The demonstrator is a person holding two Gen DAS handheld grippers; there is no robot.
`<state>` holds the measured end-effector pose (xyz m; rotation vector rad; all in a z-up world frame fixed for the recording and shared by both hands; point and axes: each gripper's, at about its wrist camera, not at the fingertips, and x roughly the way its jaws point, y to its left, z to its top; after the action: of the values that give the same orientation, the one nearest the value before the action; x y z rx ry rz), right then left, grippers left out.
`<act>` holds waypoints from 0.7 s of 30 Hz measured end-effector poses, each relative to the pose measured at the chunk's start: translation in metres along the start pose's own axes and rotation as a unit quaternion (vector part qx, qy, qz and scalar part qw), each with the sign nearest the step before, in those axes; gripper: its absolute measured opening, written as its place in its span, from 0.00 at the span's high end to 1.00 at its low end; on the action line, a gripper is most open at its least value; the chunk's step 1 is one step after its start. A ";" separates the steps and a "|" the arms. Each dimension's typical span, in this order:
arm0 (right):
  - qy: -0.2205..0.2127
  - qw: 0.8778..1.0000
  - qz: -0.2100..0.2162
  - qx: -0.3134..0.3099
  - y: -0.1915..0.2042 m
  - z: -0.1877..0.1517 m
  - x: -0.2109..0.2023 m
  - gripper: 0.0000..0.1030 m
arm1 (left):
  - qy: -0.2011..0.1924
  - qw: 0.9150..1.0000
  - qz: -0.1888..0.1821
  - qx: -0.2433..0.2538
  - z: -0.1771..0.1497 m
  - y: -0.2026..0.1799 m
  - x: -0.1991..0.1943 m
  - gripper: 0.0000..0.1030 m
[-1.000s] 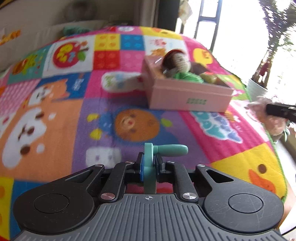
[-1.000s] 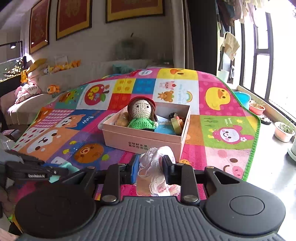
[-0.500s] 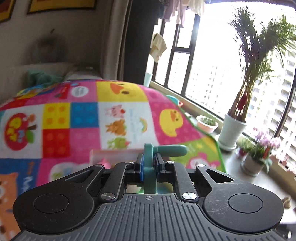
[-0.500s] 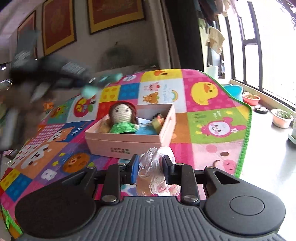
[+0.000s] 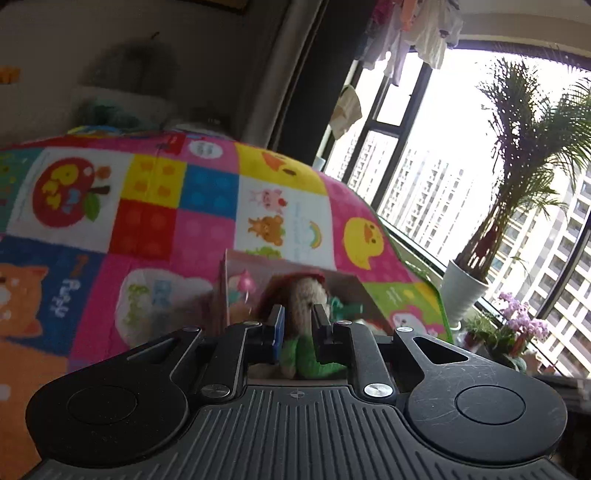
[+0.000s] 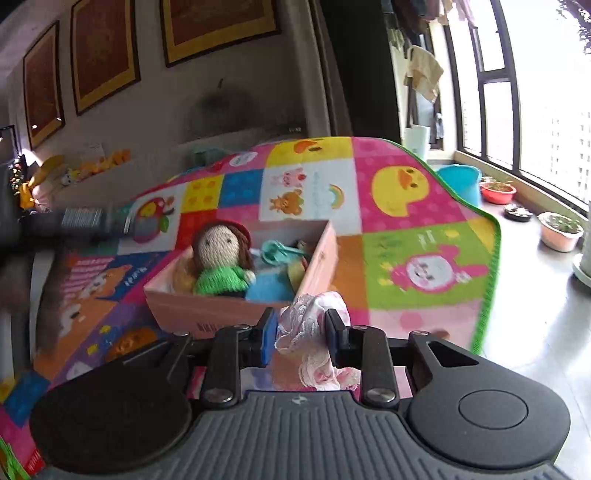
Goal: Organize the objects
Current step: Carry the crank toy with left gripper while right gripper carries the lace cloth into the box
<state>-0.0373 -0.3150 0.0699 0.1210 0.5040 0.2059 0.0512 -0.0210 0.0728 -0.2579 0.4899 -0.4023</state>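
Right wrist view: patchwork play mat [image 6: 424,221] beneath framed pictures [image 6: 218,29], beside windows [image 6: 517,92].

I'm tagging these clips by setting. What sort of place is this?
Probably a living room in a high-rise flat: framed pictures hang on the wall, a cartoon play mat holds a box of toys, and tower blocks show through the window.

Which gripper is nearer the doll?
Left. The left gripper hangs right over the doll in the box; the right gripper, clamping lace cloth, sits outside the box wall.
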 end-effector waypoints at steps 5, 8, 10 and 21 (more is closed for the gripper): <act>0.012 1.000 0.018 0.018 0.009 0.063 0.058 0.74 | 0.038 0.999 -0.018 -0.027 -0.046 0.026 -0.014 0.83; 0.035 0.999 0.013 0.030 0.017 0.098 0.110 0.74 | 0.051 0.998 -0.032 -0.032 -0.057 0.035 -0.023 0.83; 0.057 0.998 0.004 0.039 0.021 0.115 0.148 0.74 | 0.052 0.998 -0.031 -0.029 -0.059 0.038 -0.031 0.83; 0.206 0.974 0.005 0.093 0.034 0.107 0.279 0.67 | 0.041 0.996 -0.021 -0.079 -0.059 0.072 -0.046 0.83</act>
<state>0.2479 -0.2260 0.0384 0.2656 0.9360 0.1936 0.0070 0.0546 0.0169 -0.4067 0.5980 -0.4156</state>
